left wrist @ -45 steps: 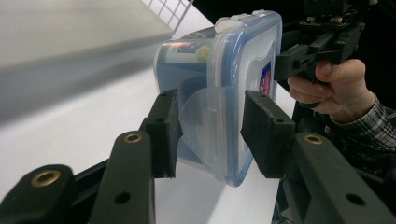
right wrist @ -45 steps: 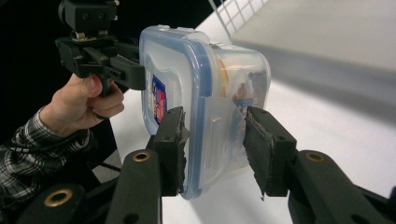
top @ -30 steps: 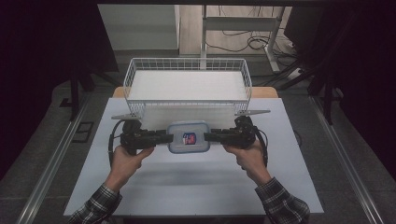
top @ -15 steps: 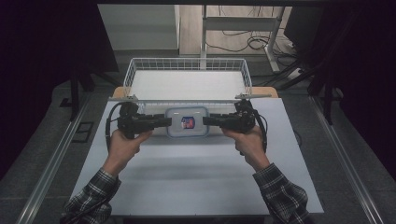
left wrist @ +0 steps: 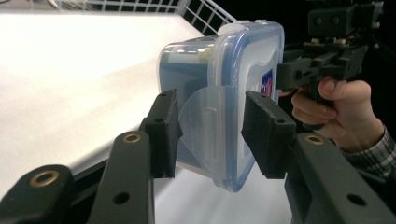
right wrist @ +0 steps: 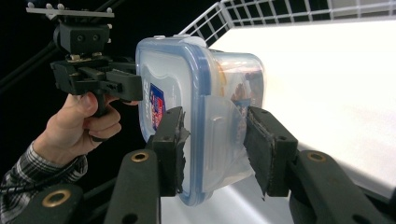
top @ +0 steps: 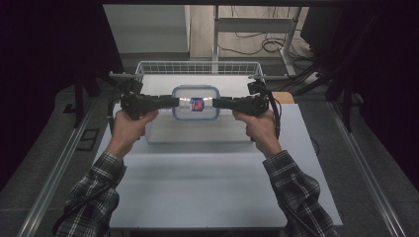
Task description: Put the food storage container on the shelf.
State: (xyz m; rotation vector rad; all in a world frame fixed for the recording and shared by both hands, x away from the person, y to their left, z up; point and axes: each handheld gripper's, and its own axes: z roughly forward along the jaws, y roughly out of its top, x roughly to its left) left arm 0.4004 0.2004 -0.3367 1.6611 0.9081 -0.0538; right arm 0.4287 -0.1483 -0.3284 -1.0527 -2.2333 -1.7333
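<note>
High view: clear plastic container [top: 195, 102] with blue-rimmed lid is held up off the tabletop [top: 222, 187] between the 2 grippers, over the wire basket [top: 197, 67] at the far edge. Lid faces up, red/blue label near its middle.

Left gripper [top: 170, 101] comes in from the left end of the container, right gripper [top: 217, 102] from the right end, each in 1 hand. Left hand [top: 129, 127] and right hand [top: 257, 127] sit just below the gripper bodies, plaid sleeves [top: 296, 192] trailing to the near edge.

Left gripper view: left gripper [left wrist: 210, 126] has 1 jaw on each side of the container [left wrist: 219, 93] at its clear side latch flap [left wrist: 205, 126], clamped on that end. The other gripper [left wrist: 322, 51] and its hand [left wrist: 336, 107] are at the far end.

Right gripper view: right gripper [right wrist: 215, 144] is clenched on the container [right wrist: 196, 93] the same way, jaws pinching across the lid rim and latch flap [right wrist: 224, 135]. Pad foam on the left jaw looks torn. Something orange/brown inside the container, can't tell what. White basket liner [right wrist: 327, 74] behind it.
</note>
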